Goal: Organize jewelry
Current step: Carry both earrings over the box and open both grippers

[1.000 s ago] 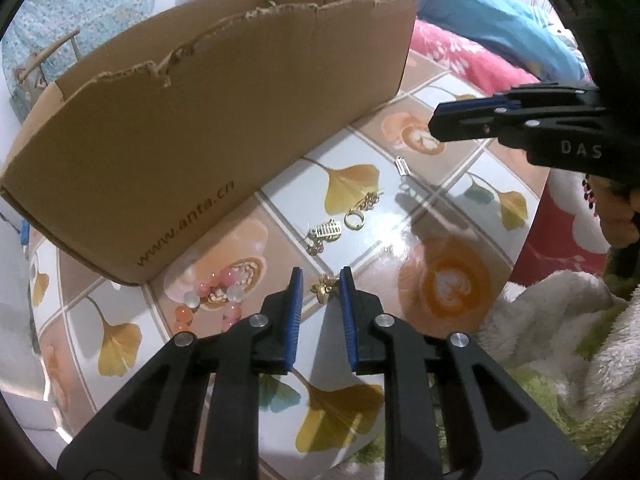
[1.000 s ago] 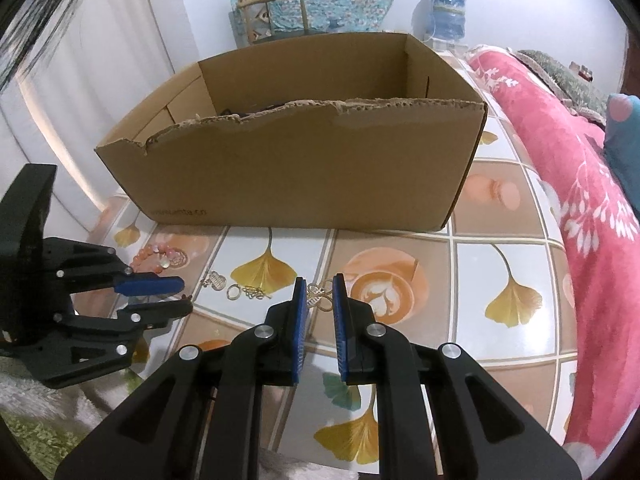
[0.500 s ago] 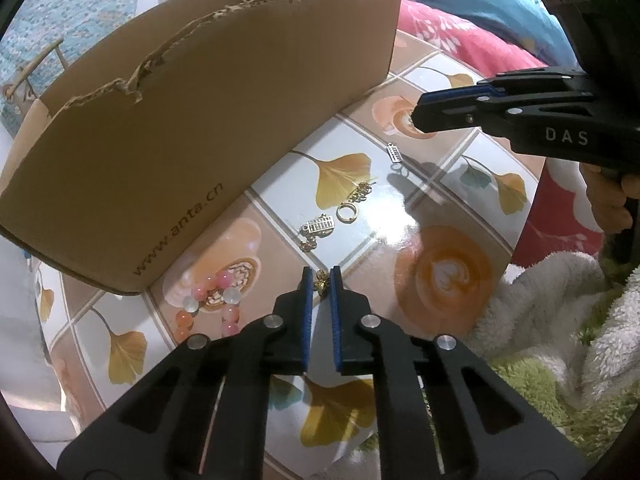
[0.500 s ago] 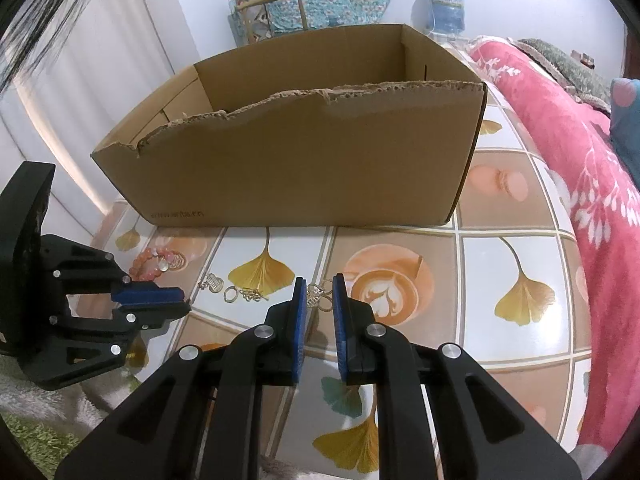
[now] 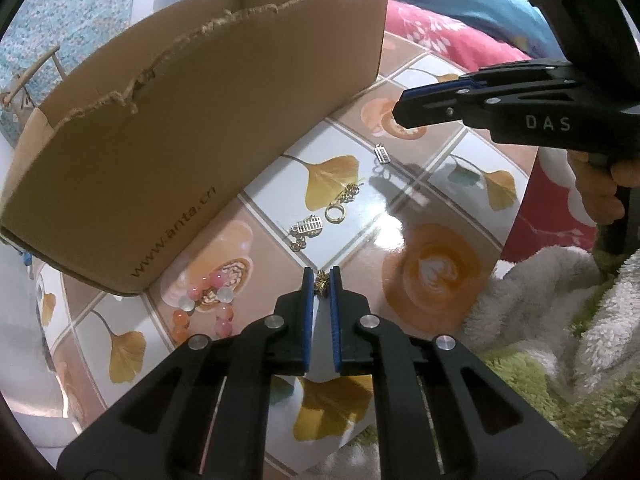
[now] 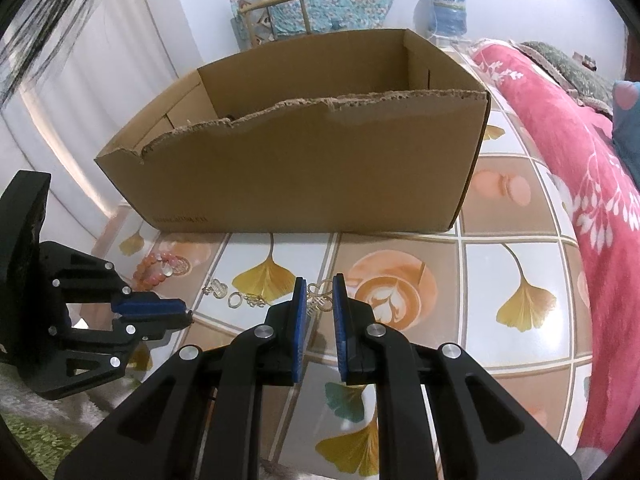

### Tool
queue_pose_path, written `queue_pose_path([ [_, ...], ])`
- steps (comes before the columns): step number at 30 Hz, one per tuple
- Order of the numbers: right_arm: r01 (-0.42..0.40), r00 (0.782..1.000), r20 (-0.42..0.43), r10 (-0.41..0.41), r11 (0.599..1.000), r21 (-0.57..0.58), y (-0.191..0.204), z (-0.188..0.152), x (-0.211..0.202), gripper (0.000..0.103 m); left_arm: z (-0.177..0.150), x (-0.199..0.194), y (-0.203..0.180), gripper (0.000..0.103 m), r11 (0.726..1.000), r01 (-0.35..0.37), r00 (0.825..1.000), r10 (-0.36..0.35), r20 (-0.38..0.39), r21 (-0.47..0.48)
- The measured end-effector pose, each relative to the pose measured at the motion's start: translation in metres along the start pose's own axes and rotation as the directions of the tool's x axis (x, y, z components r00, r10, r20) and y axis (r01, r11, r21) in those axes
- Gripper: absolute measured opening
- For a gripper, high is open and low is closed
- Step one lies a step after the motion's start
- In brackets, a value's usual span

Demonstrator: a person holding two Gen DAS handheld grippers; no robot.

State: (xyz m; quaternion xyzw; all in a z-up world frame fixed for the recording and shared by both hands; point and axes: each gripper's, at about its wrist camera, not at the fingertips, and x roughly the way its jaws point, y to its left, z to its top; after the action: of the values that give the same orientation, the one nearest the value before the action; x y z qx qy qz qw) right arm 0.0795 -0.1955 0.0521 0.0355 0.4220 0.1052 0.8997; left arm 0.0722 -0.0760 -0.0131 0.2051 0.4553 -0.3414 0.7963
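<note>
Flower charm (image 5: 321,282) sits pinched at the closed left hand-held gripper (image 5: 321,280) tips.

Tiled table (image 5: 420,240) is carrying 1 cardboard box (image 5: 192,120) at 11 o'clock, 1 bead bracelet (image 5: 218,280) at 8 o'clock, and 4 small metal pcs (image 5: 308,227) near ctr, plus 1 flower charm (image 5: 322,285). 2 grippers are showing: left gripper (image 5: 321,276) and right gripper (image 5: 396,114).

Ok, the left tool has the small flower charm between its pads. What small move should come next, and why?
Probably lift the left tool straight up a little: its pads look shut on the flower charm close to the tiled table, and the cardboard box rim stands much higher.
</note>
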Motion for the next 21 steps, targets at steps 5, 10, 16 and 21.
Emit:
queue_pose_path([
  [5,-0.043,0.999,0.031,0.043,0.999,-0.002,0.0,0.011,-0.018,0.013,0.009,-0.026,0.005,0.007,1.0,-0.013,0.999,0.013,0.053,-0.007],
  [10,-0.13,0.982,0.129,0.138,0.99,-0.062,0.009,0.051,-0.052,0.013,0.037,-0.073,0.022,0.007,1.0,-0.026,0.985,0.028,0.173,-0.012],
  [16,-0.226,0.947,0.18,0.265,0.951,-0.211,0.015,0.121,-0.053,0.013,0.083,-0.101,0.059,0.007,1.0,-0.014,0.954,0.019,0.3,-0.017],
  [21,-0.284,0.959,-0.045,0.281,0.93,-0.235,0.009,0.182,0.013,0.013,0.128,-0.058,0.105,0.007,0.996,0.058,0.986,-0.047,0.16,-0.062],
])
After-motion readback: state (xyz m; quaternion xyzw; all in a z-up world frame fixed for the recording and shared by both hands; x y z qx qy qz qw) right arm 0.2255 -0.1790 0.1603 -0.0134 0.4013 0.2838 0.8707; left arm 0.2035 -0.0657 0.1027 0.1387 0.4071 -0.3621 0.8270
